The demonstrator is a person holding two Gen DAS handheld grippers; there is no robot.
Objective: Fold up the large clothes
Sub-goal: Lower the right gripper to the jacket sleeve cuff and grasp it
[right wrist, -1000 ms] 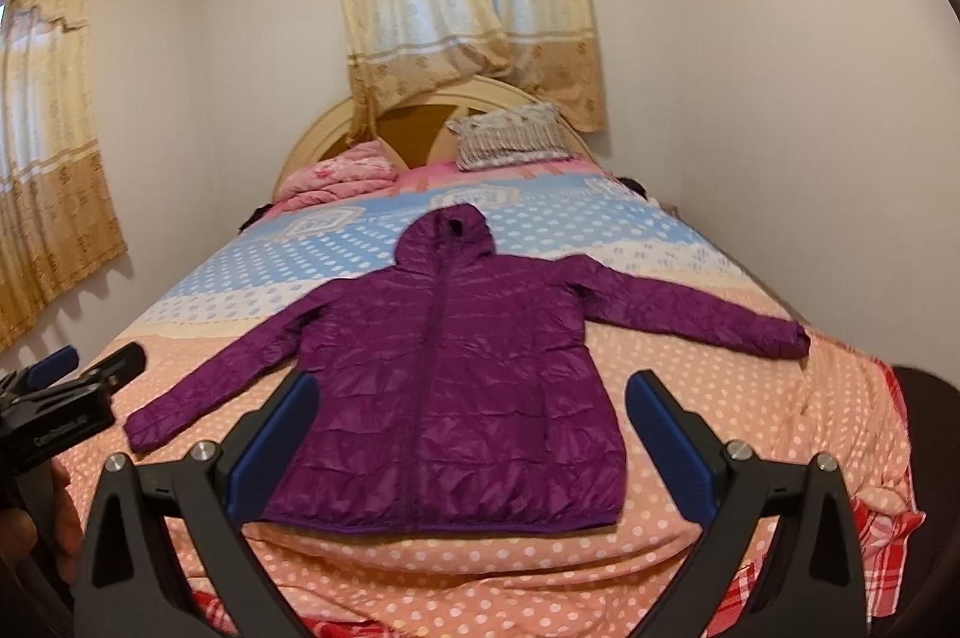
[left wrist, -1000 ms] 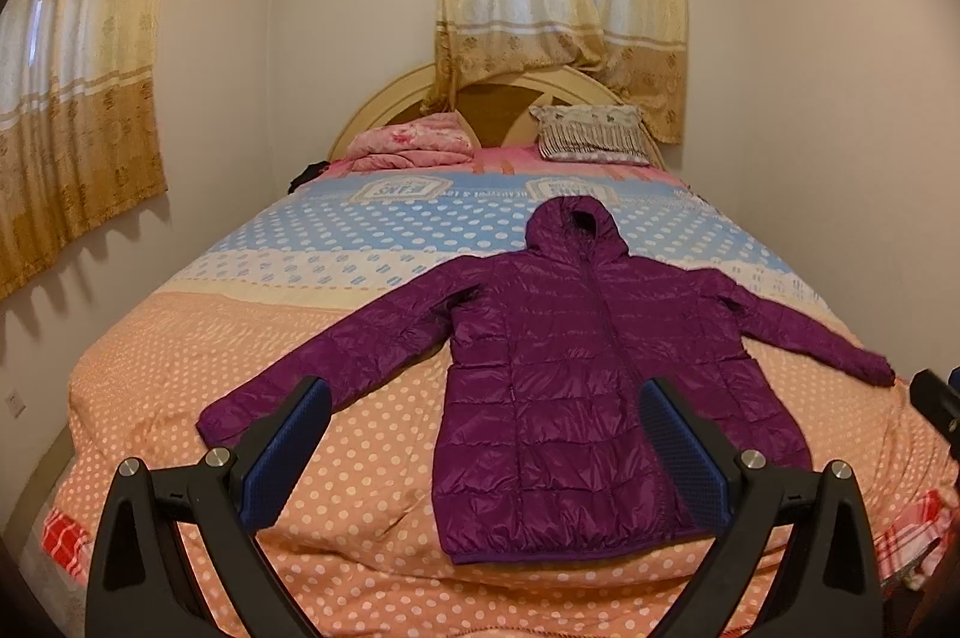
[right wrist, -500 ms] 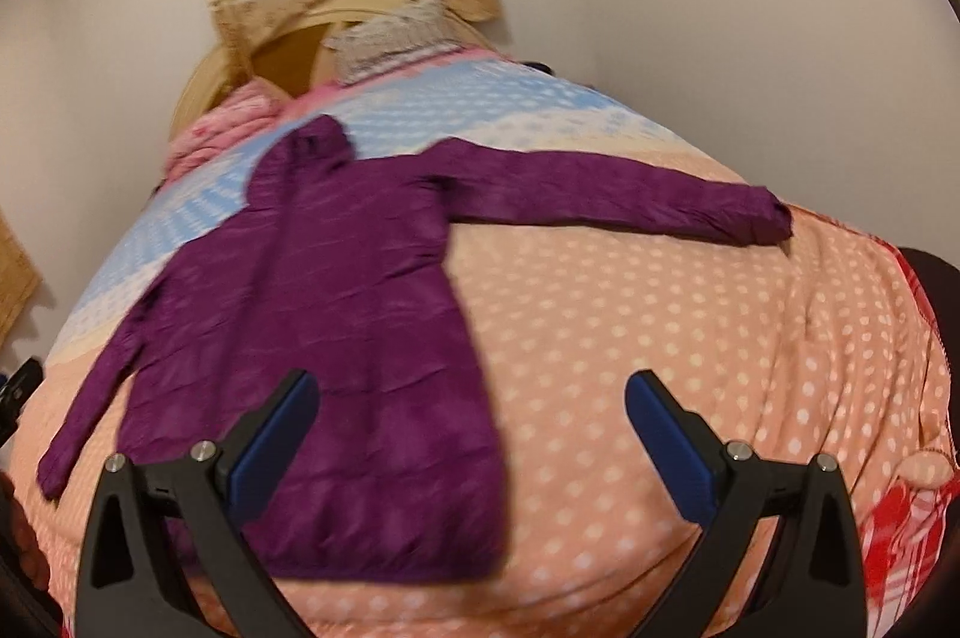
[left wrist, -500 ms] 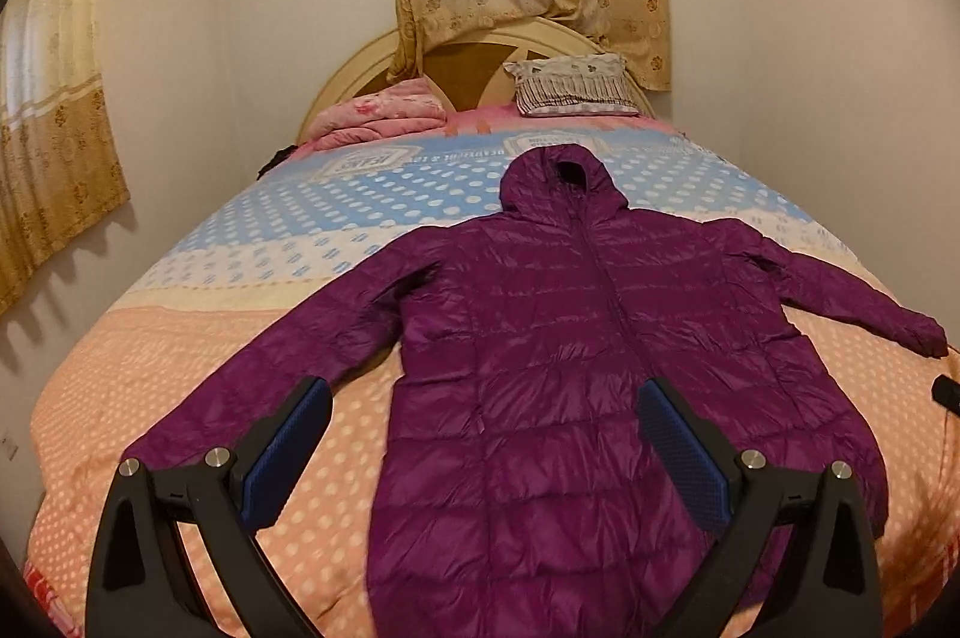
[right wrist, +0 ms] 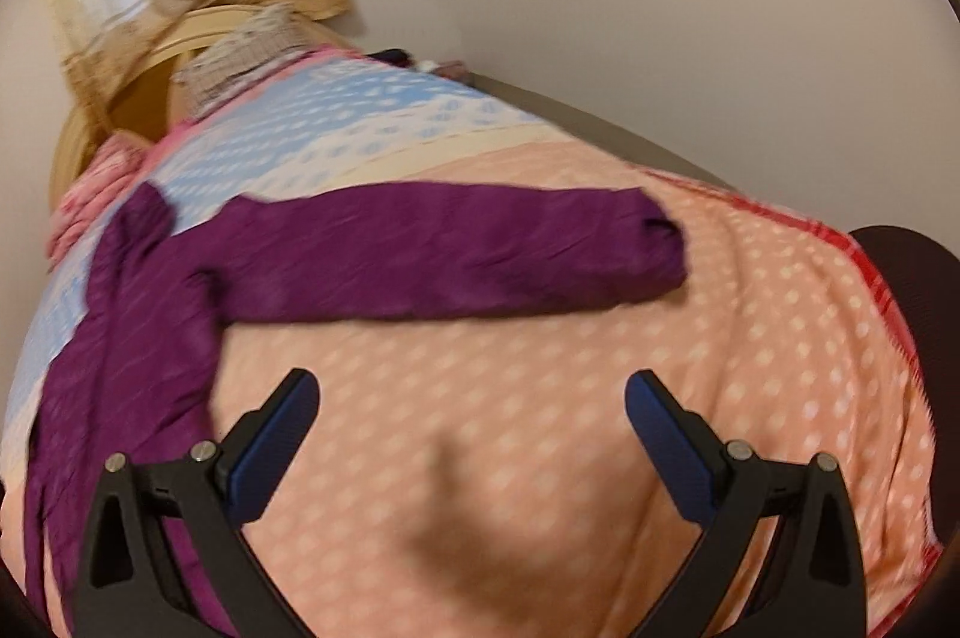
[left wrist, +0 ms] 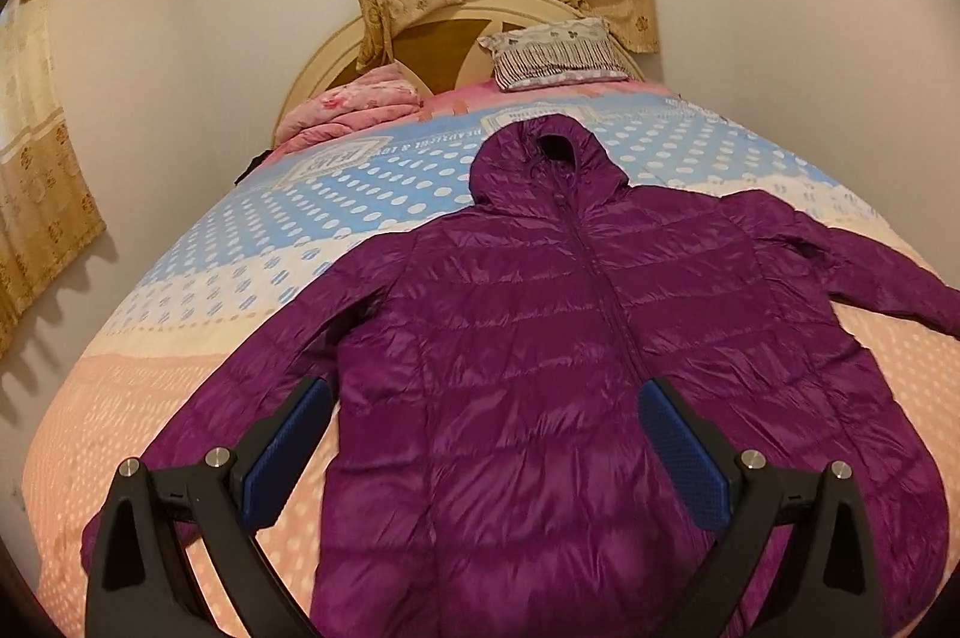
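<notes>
Hovering wide open and empty, the left gripper (left wrist: 486, 434) and right gripper (right wrist: 471, 422) grip nothing. Slippery quilted jacket (left wrist: 570, 338) risks sliding out of a shallow pinch; the outstretched sleeve (right wrist: 456, 254) may drag and bunch.

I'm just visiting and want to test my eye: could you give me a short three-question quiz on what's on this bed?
1. True or false: the purple jacket lies spread flat on the bed, sleeves out.
2. Is either the left gripper or the right gripper holding anything? A) left only B) right only C) neither
3. Fill in: at the headboard, the striped pillow sits beside a folded ____ blanket.

Key: 1 true; 2 C, both are open and empty; 3 pink.
</notes>
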